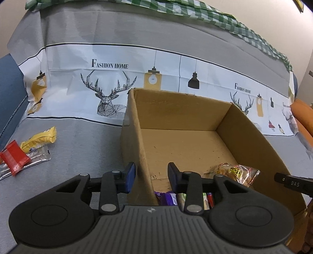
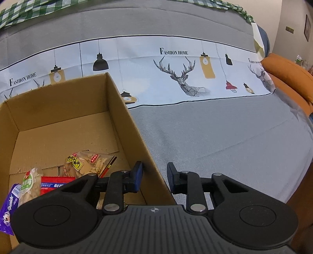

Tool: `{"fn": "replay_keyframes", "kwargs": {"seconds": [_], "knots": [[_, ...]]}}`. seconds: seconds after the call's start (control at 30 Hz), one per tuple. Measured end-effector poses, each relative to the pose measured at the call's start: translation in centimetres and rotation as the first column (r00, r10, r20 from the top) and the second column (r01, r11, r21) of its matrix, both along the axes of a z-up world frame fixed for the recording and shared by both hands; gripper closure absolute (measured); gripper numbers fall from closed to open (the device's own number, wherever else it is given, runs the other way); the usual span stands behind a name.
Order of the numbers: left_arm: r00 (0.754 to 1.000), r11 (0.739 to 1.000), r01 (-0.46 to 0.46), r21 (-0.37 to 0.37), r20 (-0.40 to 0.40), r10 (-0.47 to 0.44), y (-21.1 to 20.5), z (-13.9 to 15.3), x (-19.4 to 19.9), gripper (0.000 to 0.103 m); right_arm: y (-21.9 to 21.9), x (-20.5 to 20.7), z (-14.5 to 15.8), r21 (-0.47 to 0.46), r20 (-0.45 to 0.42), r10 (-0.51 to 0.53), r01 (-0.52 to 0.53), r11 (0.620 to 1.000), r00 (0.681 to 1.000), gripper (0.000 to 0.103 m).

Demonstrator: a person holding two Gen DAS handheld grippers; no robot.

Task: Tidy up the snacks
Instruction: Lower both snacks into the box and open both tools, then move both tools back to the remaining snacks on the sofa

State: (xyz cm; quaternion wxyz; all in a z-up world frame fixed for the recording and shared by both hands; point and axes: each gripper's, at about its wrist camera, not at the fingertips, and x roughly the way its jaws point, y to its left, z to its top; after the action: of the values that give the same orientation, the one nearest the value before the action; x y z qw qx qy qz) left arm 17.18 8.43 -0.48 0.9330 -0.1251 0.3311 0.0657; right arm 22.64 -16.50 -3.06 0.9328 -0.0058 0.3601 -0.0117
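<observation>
An open cardboard box (image 1: pixel 176 109) stands on a grey printed cloth. My left gripper (image 1: pixel 151 175) is open and straddles the box's left wall, one finger outside and one inside, with gaps showing. My right gripper (image 2: pixel 154 175) is open and straddles the right wall (image 2: pixel 125 121) the same way. In the box's near end lie a clear packet with a yellow label (image 2: pixel 88 164), a green-labelled packet (image 2: pixel 29 183), a red packet (image 2: pixel 56 183) and a purple packet (image 2: pixel 9 205). Left of the box, a yellow packet (image 1: pixel 39 138), a red packet (image 1: pixel 14 159) and a silver packet (image 1: pixel 37 158) lie on the cloth.
The cloth (image 2: pixel 215 136) with deer and lamp prints covers a sofa seat and back. An orange cushion (image 2: pixel 289 78) lies at the far right and a blue cushion (image 1: pixel 9 88) at the far left. A green checked cloth (image 1: pixel 215 15) runs along the top.
</observation>
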Motion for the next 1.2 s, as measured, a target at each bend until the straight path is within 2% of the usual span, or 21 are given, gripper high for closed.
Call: {"fn": "replay_keyframes", "kwargs": {"seconds": [0.07,0.13,0.2,0.23,0.57,0.7,0.83,0.87,0.93,1.0,1.07,1.13,1.2], "knots": [[1.000,1.000,0.007,0.008,0.008,-0.007,-0.1,0.1,-0.1,0.063,0.0,0.0,0.0,0.004,0.002,-0.007,0.007,1.000,1.000,0.075],[1.000,1.000,0.010,0.020,0.024,-0.011,-0.2,0.3,-0.4,0.063,-0.2,-0.1,0.2,0.027,0.015,-0.022,0.022,0.999,1.000,0.069],[0.999,0.999,0.009,0.038,0.038,-0.010,-0.2,0.6,-0.9,0.063,-0.2,-0.6,0.6,0.037,0.047,-0.034,0.032,0.999,0.998,0.052],[0.999,0.999,0.009,0.045,0.044,-0.011,-0.2,0.7,-1.2,0.063,0.0,-0.9,0.8,0.031,0.066,-0.035,0.033,0.999,0.997,0.051],[0.987,0.993,0.053,0.102,0.144,-0.067,0.5,2.4,-5.8,0.062,3.6,-4.5,2.8,0.005,0.197,0.074,-0.077,0.997,0.978,0.049],[0.982,0.982,0.079,0.171,0.157,-0.106,0.7,2.7,-8.0,0.062,5.3,-5.9,3.8,0.005,0.256,0.108,-0.113,0.994,0.961,0.050],[0.981,0.981,0.102,0.166,0.148,-0.127,2.6,3.4,-9.8,0.062,7.3,-7.3,4.4,0.040,0.292,0.161,-0.180,0.983,0.943,0.050],[0.983,0.984,0.098,0.150,0.141,-0.120,3.4,3.5,-10.1,0.062,8.1,-7.8,4.6,0.048,0.303,0.185,-0.209,0.977,0.935,0.052],[0.986,0.991,0.081,0.108,0.134,-0.096,5.3,3.7,-10.5,0.063,9.5,-8.6,4.9,0.070,0.325,0.232,-0.268,0.961,0.917,0.061],[0.990,0.992,0.063,0.114,0.115,-0.076,6.9,3.7,-10.4,0.066,10.8,-9.5,5.5,0.108,0.358,0.283,-0.340,0.934,0.890,0.073],[0.995,0.989,0.038,0.141,0.091,-0.051,8.6,3.4,-10.2,0.069,12.1,-10.2,6.0,0.141,0.392,0.333,-0.414,0.900,0.858,0.078],[0.998,0.990,-0.003,0.144,0.063,-0.006,10.6,2.9,-9.8,0.069,13.5,-10.9,6.4,0.168,0.417,0.374,-0.475,0.864,0.828,0.078],[0.997,0.991,-0.075,0.109,0.028,0.072,12.9,2.2,-9.4,0.069,15.2,-11.4,6.6,0.179,0.426,0.423,-0.533,0.827,0.800,0.078]]}}
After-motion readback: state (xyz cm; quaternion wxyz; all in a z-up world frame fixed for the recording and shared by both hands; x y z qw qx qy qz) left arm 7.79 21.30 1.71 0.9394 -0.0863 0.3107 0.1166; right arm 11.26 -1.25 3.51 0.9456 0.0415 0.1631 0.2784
